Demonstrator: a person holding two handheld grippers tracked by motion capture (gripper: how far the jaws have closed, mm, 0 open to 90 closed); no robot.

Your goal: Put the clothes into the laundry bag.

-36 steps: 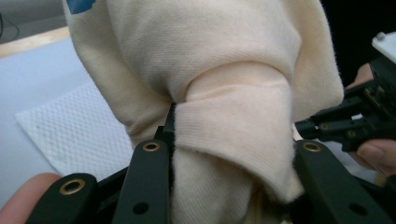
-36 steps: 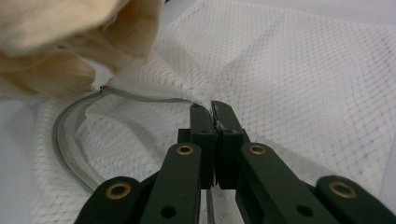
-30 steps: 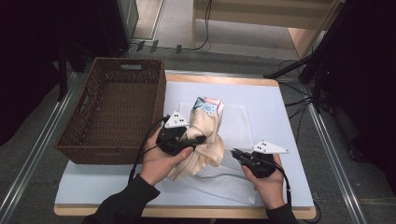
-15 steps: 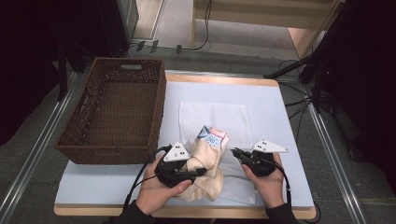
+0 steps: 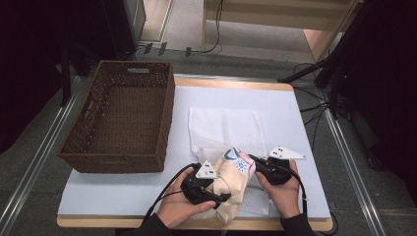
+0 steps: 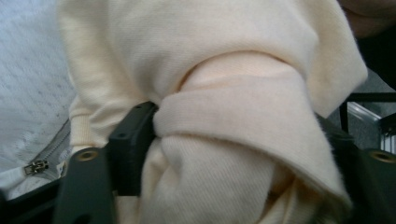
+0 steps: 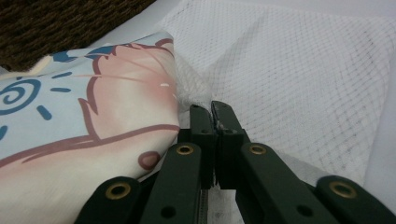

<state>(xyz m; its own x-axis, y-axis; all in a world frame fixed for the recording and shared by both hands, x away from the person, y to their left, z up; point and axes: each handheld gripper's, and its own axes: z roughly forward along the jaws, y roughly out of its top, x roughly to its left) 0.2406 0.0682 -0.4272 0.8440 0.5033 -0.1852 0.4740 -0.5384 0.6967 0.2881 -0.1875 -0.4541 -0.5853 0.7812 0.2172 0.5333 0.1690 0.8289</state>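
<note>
A cream sweater point(image 5: 235, 183) with a blue and pink print lies bunched at the near end of a white mesh laundry bag point(image 5: 226, 128). My left gripper point(image 5: 223, 197) holds a thick roll of the sweater point(image 6: 210, 46). Its jaws have just been opening, but the cloth still fills the gap and bears on both jaws. My right gripper point(image 5: 252, 159) is shut on the edge of the mesh bag point(image 7: 303, 70), just beside the printed part of the sweater point(image 7: 70, 107). The bag's zipper pull point(image 6: 37, 165) shows at the lower left of the left gripper view.
A brown wicker basket point(image 5: 123, 118) stands on the left of the pale blue table top point(image 5: 113, 191), with nothing visible inside. Its weave point(image 7: 56, 23) lies beyond the sweater in the right gripper view. Cables and dark stands are on the floor behind and to the right.
My left gripper has carried the sweater down and toward the near table edge, and the sweater now sits low against the right gripper. The right gripper has stayed in place.
</note>
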